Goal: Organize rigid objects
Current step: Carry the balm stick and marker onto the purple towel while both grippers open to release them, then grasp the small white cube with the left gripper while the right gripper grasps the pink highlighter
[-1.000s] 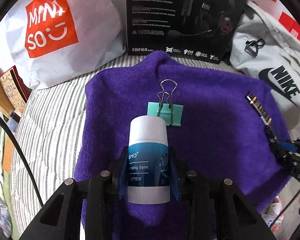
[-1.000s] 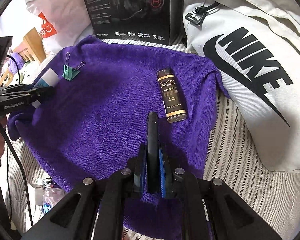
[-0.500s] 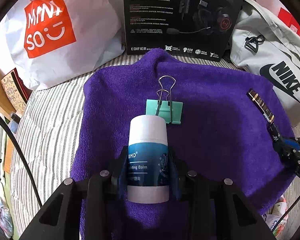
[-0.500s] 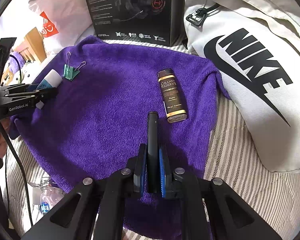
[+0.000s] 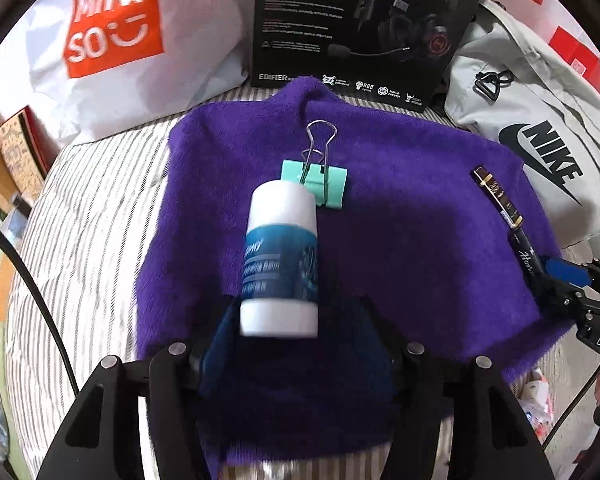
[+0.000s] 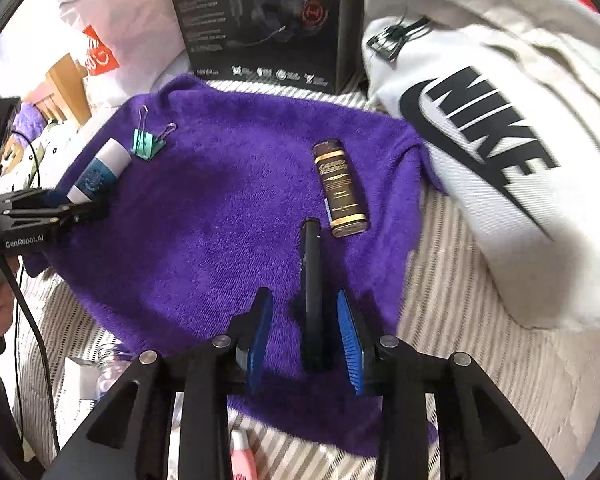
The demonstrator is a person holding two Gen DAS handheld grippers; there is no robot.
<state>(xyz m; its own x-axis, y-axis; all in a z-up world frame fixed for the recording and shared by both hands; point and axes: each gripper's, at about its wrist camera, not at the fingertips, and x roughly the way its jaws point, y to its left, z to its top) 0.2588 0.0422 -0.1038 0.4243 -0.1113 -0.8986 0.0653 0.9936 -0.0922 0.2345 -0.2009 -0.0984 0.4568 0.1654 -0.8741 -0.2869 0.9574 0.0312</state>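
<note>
White-and-blue plastic balm tube (image 5: 278,258) lies lengthwise between my left gripper's (image 5: 296,344) wide fingers; slim black pen (image 6: 311,292) likewise between the right gripper's (image 6: 306,340).

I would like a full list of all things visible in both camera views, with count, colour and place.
towel: 1, purple, spread on striped bedding
balm tube: 1, white and blue, on towel, between the open left jaws
binder clip: 1, mint green, just beyond the tube
pen: 1, black, on towel between the open right jaws
Grand Reserve box: 1, brown and gold, beyond the pen
shopping bag: 1, white and orange, far left
headset box: 1, black, behind towel
Nike bag: 1, pale grey, right
left gripper: 1, black, open
right gripper: 1, black, open
</note>
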